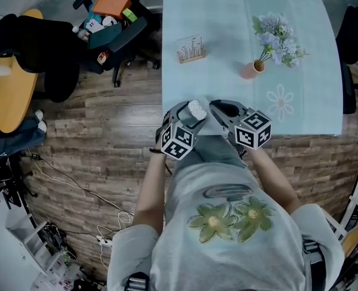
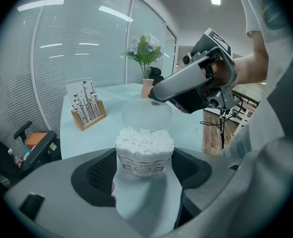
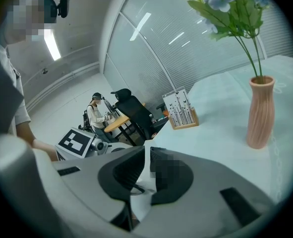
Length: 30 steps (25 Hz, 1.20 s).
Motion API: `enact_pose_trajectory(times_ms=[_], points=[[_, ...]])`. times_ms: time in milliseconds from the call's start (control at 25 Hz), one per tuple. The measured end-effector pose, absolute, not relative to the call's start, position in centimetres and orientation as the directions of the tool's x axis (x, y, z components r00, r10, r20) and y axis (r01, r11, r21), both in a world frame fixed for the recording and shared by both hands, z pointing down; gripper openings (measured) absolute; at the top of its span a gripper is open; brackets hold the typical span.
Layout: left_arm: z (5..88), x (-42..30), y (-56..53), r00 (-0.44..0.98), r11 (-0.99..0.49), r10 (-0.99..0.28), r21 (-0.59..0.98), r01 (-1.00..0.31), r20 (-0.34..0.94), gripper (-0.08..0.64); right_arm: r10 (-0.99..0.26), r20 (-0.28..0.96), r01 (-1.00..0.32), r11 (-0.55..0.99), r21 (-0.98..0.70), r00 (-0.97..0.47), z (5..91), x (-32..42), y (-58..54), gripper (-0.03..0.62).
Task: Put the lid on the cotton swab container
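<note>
Left claw (image 2: pixel 144 172) is clamped round the cotton swab container (image 2: pixel 145 155), jaws wide on its sides, at the near edge of the worktop (image 2: pixel 99 133) right in front of me; whether it rests on the cloth or hangs just above it, I can't tell. Right claw (image 3: pixel 145 170) is pinched nearly together on the thin rim of the frosted lid (image 2: pixel 146 115), which hangs just above and a touch beyond the open mouth. As I judge it, I need to centre the lid over the mouth, keep it level, then lower it straight and press evenly so the rim doesn't catch one side. The left claw must hold firm, no tipping. The container stands upright, long axis vertical, mouth up, white swab heads (image 2: pixel 145 139) packed to the brim. The lid looks mouth-down, though the frosting makes that hard to confirm.
</note>
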State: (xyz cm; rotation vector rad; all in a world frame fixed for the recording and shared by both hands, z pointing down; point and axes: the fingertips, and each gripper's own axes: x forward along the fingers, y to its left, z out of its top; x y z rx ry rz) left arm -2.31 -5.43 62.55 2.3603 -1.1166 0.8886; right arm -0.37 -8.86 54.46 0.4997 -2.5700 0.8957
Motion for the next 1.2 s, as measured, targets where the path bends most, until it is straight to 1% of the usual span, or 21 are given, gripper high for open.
enact_pose_trajectory(times_ms=[600,1200], points=[[62.7,-2.3,-5.5,0.487,-0.611,-0.547,0.073,-0.788,0.681,0.347,-0.196,0.464,-0.433,0.760,-0.485,-0.864,54.3,-1.1,-8.1,0.034],[62.6,-2.3,-5.5,0.485,-0.606,-0.547,0.077,-0.791,0.682,0.347,-0.194,0.489,-0.420,0.810,-0.409,-0.851,54.2,-1.7,-7.4,0.034]])
